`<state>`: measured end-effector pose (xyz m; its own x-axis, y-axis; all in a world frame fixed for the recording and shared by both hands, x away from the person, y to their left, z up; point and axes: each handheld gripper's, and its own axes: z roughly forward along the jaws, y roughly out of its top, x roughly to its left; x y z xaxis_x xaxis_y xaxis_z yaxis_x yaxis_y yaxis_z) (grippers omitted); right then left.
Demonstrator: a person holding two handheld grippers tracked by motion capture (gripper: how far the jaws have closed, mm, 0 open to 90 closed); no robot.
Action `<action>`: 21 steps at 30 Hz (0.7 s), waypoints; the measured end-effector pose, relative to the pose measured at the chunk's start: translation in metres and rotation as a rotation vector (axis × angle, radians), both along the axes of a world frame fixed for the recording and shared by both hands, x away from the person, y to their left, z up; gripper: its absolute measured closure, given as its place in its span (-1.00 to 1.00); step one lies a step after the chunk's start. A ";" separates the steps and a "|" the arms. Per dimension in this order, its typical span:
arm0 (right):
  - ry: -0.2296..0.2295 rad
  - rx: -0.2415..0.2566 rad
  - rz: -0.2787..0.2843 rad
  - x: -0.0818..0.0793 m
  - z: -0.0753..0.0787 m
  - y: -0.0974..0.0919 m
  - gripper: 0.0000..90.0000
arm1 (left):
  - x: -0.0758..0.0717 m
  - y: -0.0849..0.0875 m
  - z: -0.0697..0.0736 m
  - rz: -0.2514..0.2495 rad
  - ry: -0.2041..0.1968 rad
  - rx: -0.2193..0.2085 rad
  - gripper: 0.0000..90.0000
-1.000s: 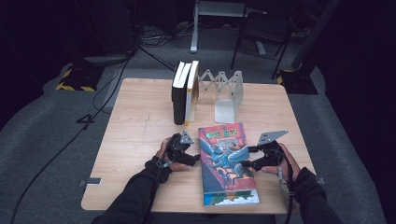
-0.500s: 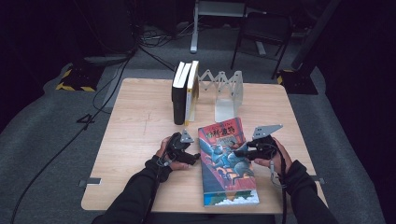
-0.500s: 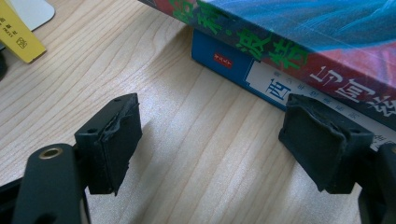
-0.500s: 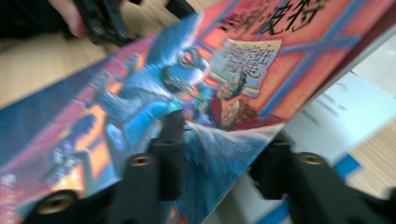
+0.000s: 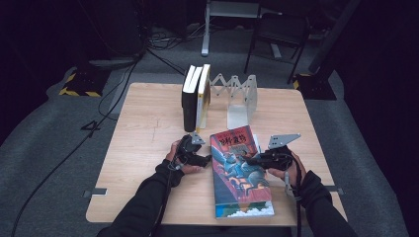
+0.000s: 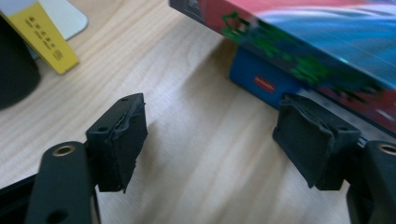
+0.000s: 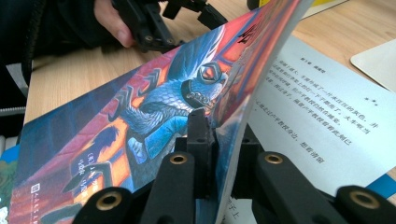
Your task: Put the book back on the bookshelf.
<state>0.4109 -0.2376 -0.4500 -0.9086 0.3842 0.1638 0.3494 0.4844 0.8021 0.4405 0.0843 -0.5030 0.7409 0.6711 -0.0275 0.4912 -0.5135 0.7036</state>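
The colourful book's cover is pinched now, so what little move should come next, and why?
Probably swing the front cover up and over toward the left. The right hand-held gripper has just closed on the cover's edge, the cover is already lifted off the printed page, and the left hand-held gripper waits open beside the book's spine, ready to steady it.

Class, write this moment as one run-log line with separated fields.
right tongs: just closed, shut on book cover, lifted off printed page | left tongs: open, beside book | table: wooden
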 end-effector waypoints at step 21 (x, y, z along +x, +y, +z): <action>-0.150 0.098 0.028 -0.019 0.016 -0.010 0.81 | 0.017 0.000 0.030 -0.108 -0.068 -0.188 0.49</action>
